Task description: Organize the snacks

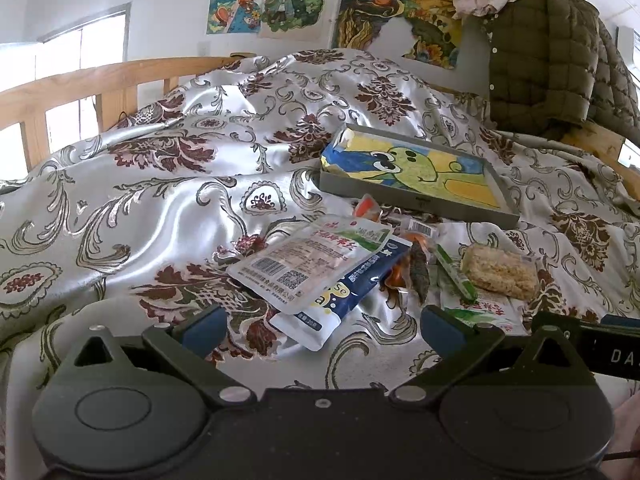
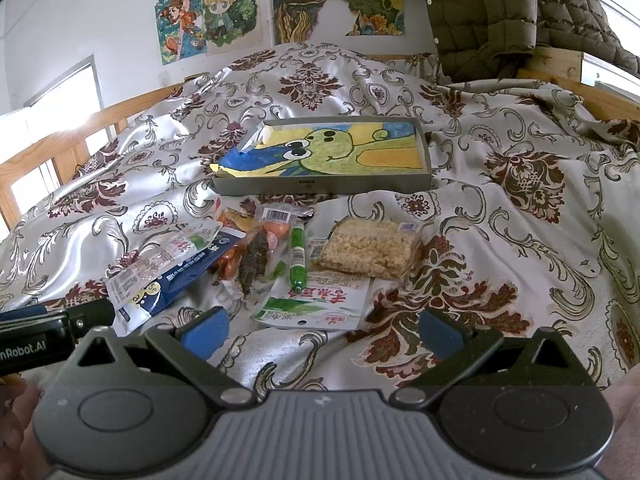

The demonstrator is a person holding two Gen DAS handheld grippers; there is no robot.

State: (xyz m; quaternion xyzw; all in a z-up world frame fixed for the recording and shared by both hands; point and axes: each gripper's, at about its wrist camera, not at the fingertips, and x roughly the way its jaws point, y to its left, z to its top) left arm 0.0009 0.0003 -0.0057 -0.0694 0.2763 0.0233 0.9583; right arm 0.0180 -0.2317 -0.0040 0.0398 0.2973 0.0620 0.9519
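Both tools gape wide with nothing between their blue pads: my left tool (image 1: 322, 326) hangs over the blue-and-white pouch (image 1: 340, 292), my right tool (image 2: 322, 326) just short of the green-printed packet (image 2: 320, 300). Crinkly snacks lie heaped on the bed's glossy satin bedspread (image 2: 500, 240), the knobbly rice cake (image 2: 370, 248) rightmost. Beyond them sits a shallow grey tray (image 2: 324, 186), smooth cloth open on either side.

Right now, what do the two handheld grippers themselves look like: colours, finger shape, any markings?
Both are matte black linkage grippers with blue pads on the fingertips and silver pivot screws. The left gripper has a plain black body with round caps; its side shows white "nRobot.AI" lettering in the right wrist view. The right gripper has a grey ribbed centre plate; its side shows white "DA" lettering in the left wrist view. No sleeves visible.
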